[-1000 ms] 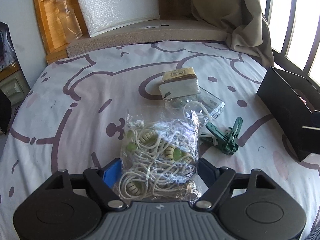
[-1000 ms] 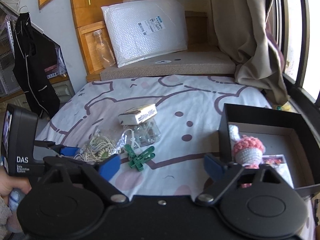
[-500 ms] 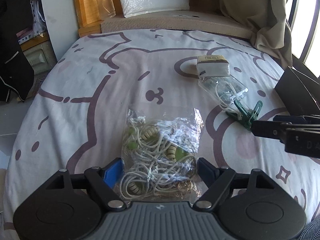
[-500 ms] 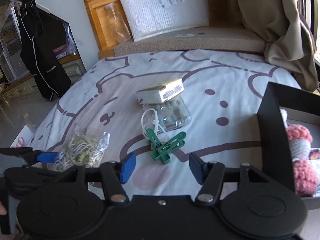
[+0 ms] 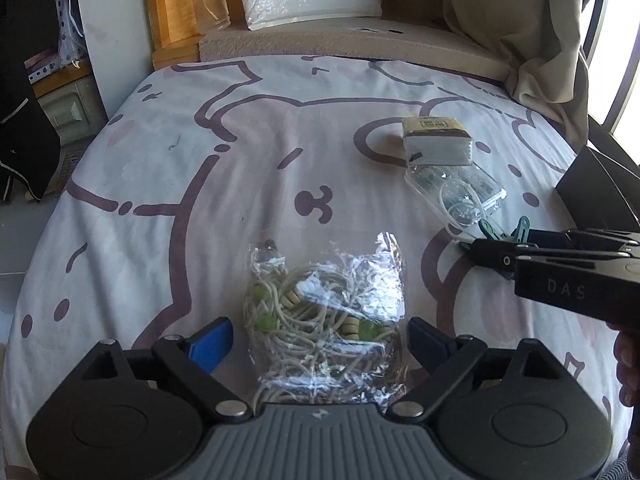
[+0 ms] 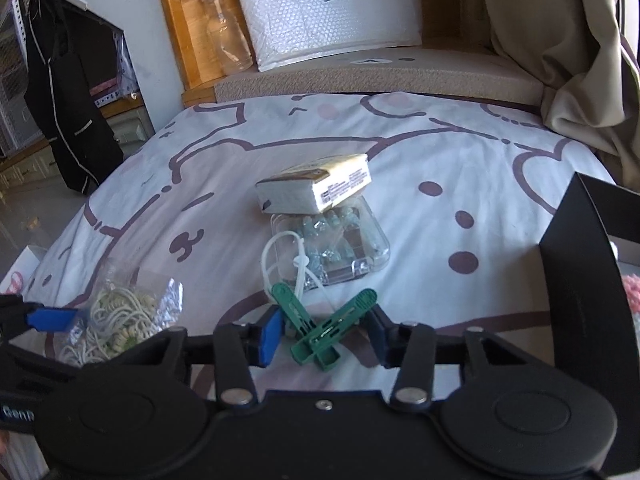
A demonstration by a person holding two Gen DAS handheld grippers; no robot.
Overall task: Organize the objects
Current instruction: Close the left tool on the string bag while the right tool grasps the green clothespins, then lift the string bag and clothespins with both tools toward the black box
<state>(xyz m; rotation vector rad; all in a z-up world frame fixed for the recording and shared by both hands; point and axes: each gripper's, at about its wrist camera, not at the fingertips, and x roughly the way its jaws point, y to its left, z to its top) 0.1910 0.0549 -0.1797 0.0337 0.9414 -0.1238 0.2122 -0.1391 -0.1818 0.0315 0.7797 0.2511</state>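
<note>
One cord bag (image 5: 325, 320), two green clips (image 6: 326, 326)

A bed (image 6: 460, 168) carries cord bag (image 5: 324, 320), clip (image 6: 328, 328), case (image 6: 340, 248), packet (image 6: 316, 190), box (image 6: 580, 280).

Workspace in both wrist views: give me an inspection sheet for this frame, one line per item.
Surface: bed sheet with cartoon print, fairly flat.
Job's things: bag of cord, green clips, clear case, paper pack resting partly on the case, black box at the right edge.
Clutter: glass bottle and bubble mailer on the ledge behind the bed.
Grippers: left hand-held gripper open, fingers either side of the bag; right hand-held gripper open around the clips, contact not clear.
Cables: white cord loops out from the case.
Surroundings: curtain at right, dark garment hanging at left.
</note>
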